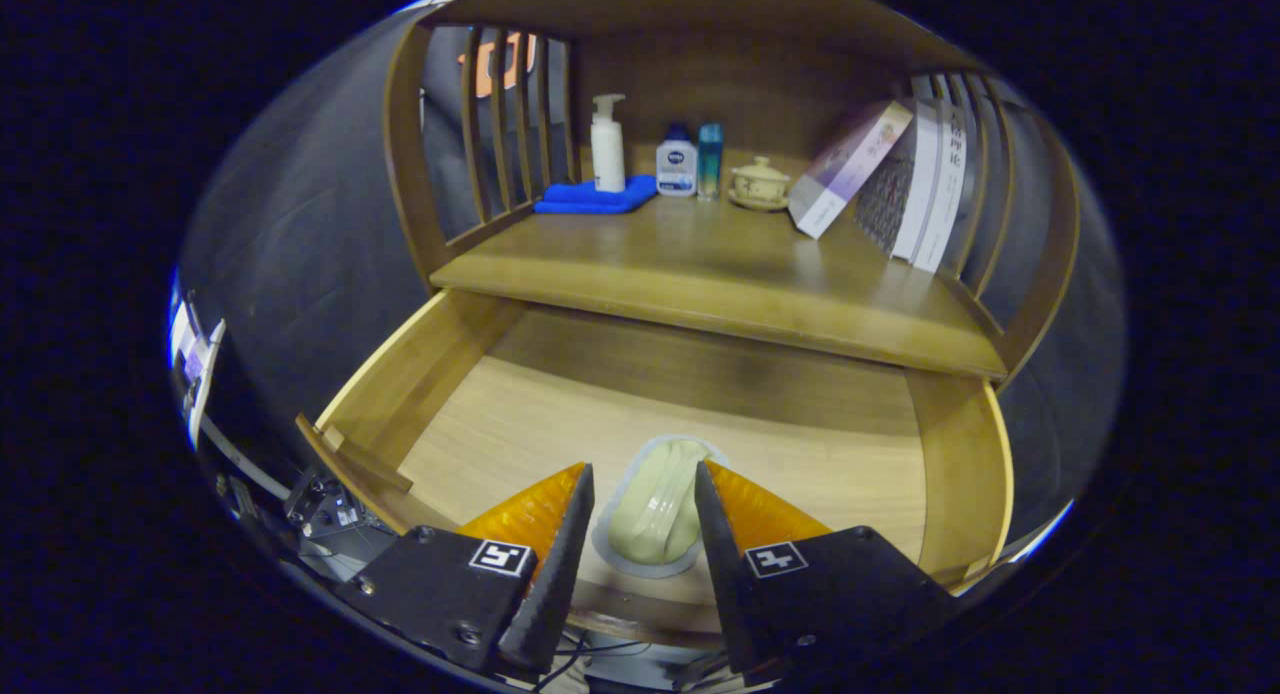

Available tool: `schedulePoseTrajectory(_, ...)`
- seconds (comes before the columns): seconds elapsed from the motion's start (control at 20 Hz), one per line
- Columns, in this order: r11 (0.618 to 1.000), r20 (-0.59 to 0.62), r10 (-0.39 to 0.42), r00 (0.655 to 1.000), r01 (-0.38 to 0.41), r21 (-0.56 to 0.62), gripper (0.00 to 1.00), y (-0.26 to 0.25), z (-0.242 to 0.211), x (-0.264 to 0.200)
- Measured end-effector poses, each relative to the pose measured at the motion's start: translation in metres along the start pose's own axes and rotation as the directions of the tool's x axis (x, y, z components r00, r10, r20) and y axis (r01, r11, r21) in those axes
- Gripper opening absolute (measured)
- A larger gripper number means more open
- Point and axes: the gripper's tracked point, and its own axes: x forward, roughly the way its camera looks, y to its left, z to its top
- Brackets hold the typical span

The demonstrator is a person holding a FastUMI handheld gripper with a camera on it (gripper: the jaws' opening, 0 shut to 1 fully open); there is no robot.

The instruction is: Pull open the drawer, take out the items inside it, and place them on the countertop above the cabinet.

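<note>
- Gripper view: we look forward along the gripper point(640, 489) into an open wooden drawer point(960, 454), pulled out from under the countertop point(700, 264) of a wooden cabinet.
- In the drawer we see one item, a pale green packet with a clear sealed rim point(655, 504), lying on the drawer floor near its front edge.
- The packet sits between the two fingers, which stand apart, one on each side of it. We cannot tell whether either finger touches the packet's rim; they do not look to be pressing on it.
- The remaining drawer floor ahead of the fingers shows bare wood.
- On the countertop, well beyond the fingers, we see a folded blue cloth point(590, 198) at the back left with a white pump bottle point(607, 146) standing upright on it.
- Just beside that stand a small white bottle with a dark cap point(677, 164) and a slim teal bottle point(710, 159), close together.
- Near them sits a small lidded cup on a saucer point(759, 182).
- Further along, a box point(848, 169) leans tilted against upright books point(925, 189) by the slatted side rail point(990, 174).
</note>
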Motion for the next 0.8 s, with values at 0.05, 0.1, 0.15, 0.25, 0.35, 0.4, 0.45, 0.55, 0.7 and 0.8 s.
schedulePoseTrajectory(0.05,1.000,-0.029,-0.001,1.000,0.001,0.006,0.64,-0.002,-0.001,0.007)
schedulePoseTrajectory(0.1,1.000,-0.056,-0.005,0.998,0.005,0.010,0.64,-0.004,-0.002,0.011)
schedulePoseTrajectory(0.15,1.000,-0.082,0.000,0.997,0.002,0.025,0.64,-0.006,-0.004,0.017)
schedulePoseTrajectory(0.25,0.999,-0.144,0.009,0.989,-0.001,0.055,0.64,-0.007,-0.012,0.025)
schedulePoseTrajectory(0.35,0.998,-0.185,0.017,0.983,-0.005,0.067,0.63,-0.006,-0.016,0.034)
schedulePoseTrajectory(0.4,0.998,-0.194,0.013,0.981,-0.001,0.066,0.60,-0.007,-0.017,0.036)
schedulePoseTrajectory(0.45,0.998,-0.204,0.008,0.979,0.004,0.062,0.59,-0.009,-0.018,0.038)
schedulePoseTrajectory(0.55,0.998,-0.226,0.012,0.974,0.003,0.068,0.55,-0.009,-0.020,0.040)
schedulePoseTrajectory(0.7,0.997,-0.276,0.009,0.961,0.013,0.077,0.50,-0.010,-0.031,0.046)
schedulePoseTrajectory(0.8,0.997,-0.280,-0.009,0.960,0.030,0.071,0.46,-0.014,-0.025,0.043)
